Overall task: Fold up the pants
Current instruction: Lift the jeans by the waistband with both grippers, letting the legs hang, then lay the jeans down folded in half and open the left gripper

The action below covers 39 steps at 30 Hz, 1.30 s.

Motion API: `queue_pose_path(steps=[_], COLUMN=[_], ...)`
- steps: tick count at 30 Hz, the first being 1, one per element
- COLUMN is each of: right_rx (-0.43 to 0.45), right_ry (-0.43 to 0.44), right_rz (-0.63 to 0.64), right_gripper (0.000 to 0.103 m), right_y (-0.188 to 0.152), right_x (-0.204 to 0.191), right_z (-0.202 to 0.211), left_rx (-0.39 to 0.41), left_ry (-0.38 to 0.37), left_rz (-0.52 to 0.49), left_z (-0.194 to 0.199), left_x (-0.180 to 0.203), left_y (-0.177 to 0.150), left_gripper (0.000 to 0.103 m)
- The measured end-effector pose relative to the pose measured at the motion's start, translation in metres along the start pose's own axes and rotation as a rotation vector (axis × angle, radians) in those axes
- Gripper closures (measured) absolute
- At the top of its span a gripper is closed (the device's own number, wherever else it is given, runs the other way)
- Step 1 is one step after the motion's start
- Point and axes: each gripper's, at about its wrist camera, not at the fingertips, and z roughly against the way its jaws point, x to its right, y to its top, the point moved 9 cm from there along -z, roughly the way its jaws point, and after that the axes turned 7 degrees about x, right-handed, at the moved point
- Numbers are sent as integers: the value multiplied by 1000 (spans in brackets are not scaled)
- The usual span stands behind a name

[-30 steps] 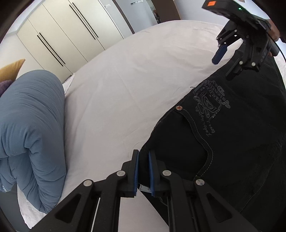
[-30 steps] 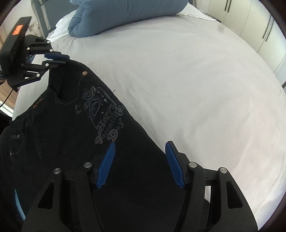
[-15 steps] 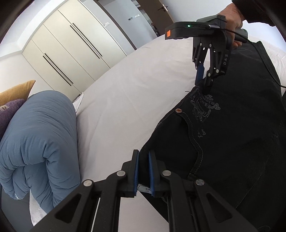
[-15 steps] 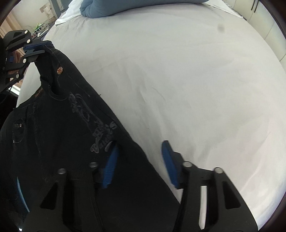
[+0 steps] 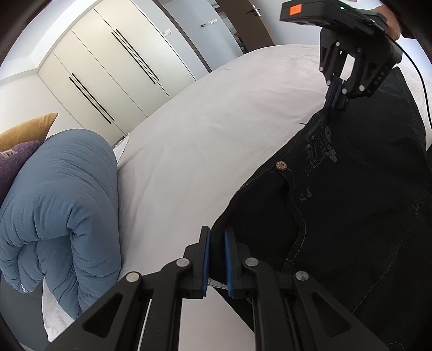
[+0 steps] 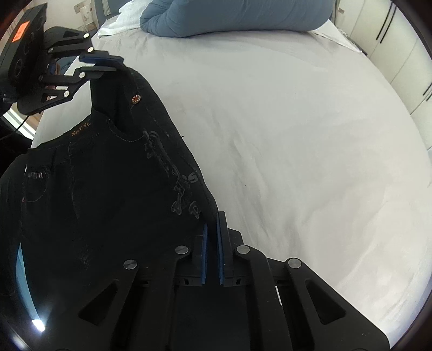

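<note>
black pants (image 5: pixel 351 205) now pinched in both grippers' jaws; right gripper (image 6: pixel 212 232) newly closed; left gripper (image 5: pixel 216 243) unchanged

My right gripper (image 6: pixel 211 229) sits low in frame, blue pads nearly together and pinching the outer edge of the black pants (image 6: pixel 108 189), just below the grey printed lettering. Up at top left, my left gripper (image 6: pixel 108 63) is clamped on the waistband corner, lifting it off the white bed sheet (image 6: pixel 297 135). A rolled blue duvet (image 6: pixel 229 16) lies across the far end of the bed.
</note>
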Motion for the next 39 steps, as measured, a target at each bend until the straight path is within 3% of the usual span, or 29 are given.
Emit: queue_pose_path(steps=[13,18,28,32,39], right_rx=[5,-48,-118,-144,-170], right_ry=[-228,-346,-409,-429,-434], right_rz=[241,419,538,588,646], right_gripper=[99,99,99,99,99], right_y=[-36,-56,-95,-96,-96], right_x=[-129,-183,-261,-293,-334], right_z=[54,58,46,27,0], left_rx=[-4,-16,-69,-82,-85], left_ry=[-32,-75,-139,-135,-112], left_rz=[2,-20,-70,-143,-157], left_z=[56,82,116,129,145], left_x=[22,47,103,123,139], left_y=[-15,-37,-94,-117,-144], left_gripper=[96,96,96,96,96])
